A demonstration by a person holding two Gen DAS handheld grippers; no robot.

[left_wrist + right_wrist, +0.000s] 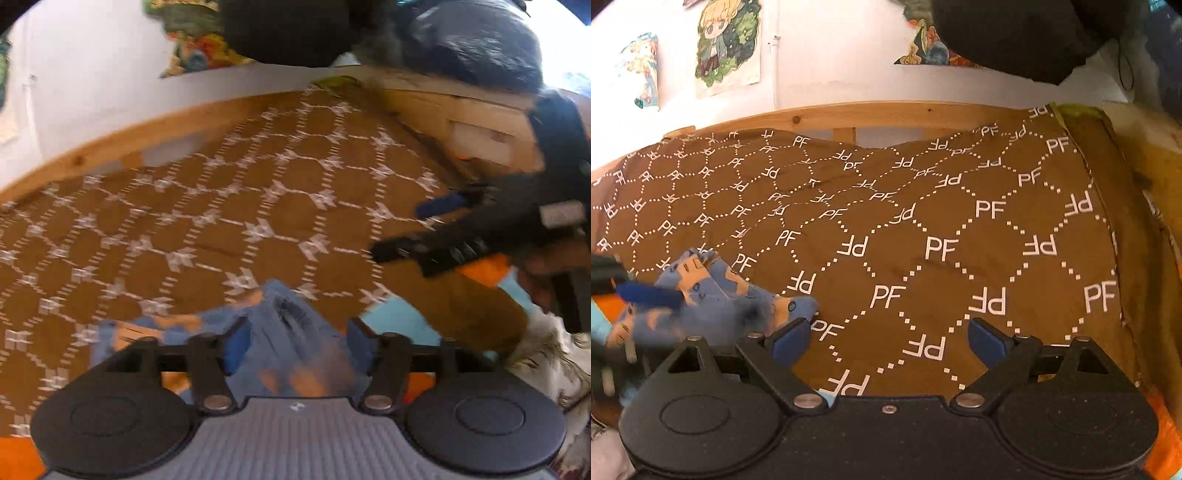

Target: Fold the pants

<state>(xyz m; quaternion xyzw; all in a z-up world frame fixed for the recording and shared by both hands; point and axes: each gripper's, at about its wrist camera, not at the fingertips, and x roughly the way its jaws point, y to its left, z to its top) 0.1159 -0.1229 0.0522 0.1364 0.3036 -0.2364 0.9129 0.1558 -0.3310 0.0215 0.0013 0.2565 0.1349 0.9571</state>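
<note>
Small blue pants with an orange print (288, 332) lie bunched on a brown patterned bedspread (221, 206). My left gripper (295, 343) has its jaws open, with the pants fabric lying between the blue pads. In the right wrist view the pants (713, 299) lie crumpled at the lower left, and the left gripper's blue finger (650, 293) reaches over them. My right gripper (888, 341) is open and empty over bare bedspread (923, 229), to the right of the pants. It also shows blurred in the left wrist view (424, 229).
A wooden bed frame (871, 114) runs along a white wall with posters (727, 40). Dark bags (472, 44) sit on a wooden shelf at the far right. Orange and light blue fabric (399, 317) lies at the near edge.
</note>
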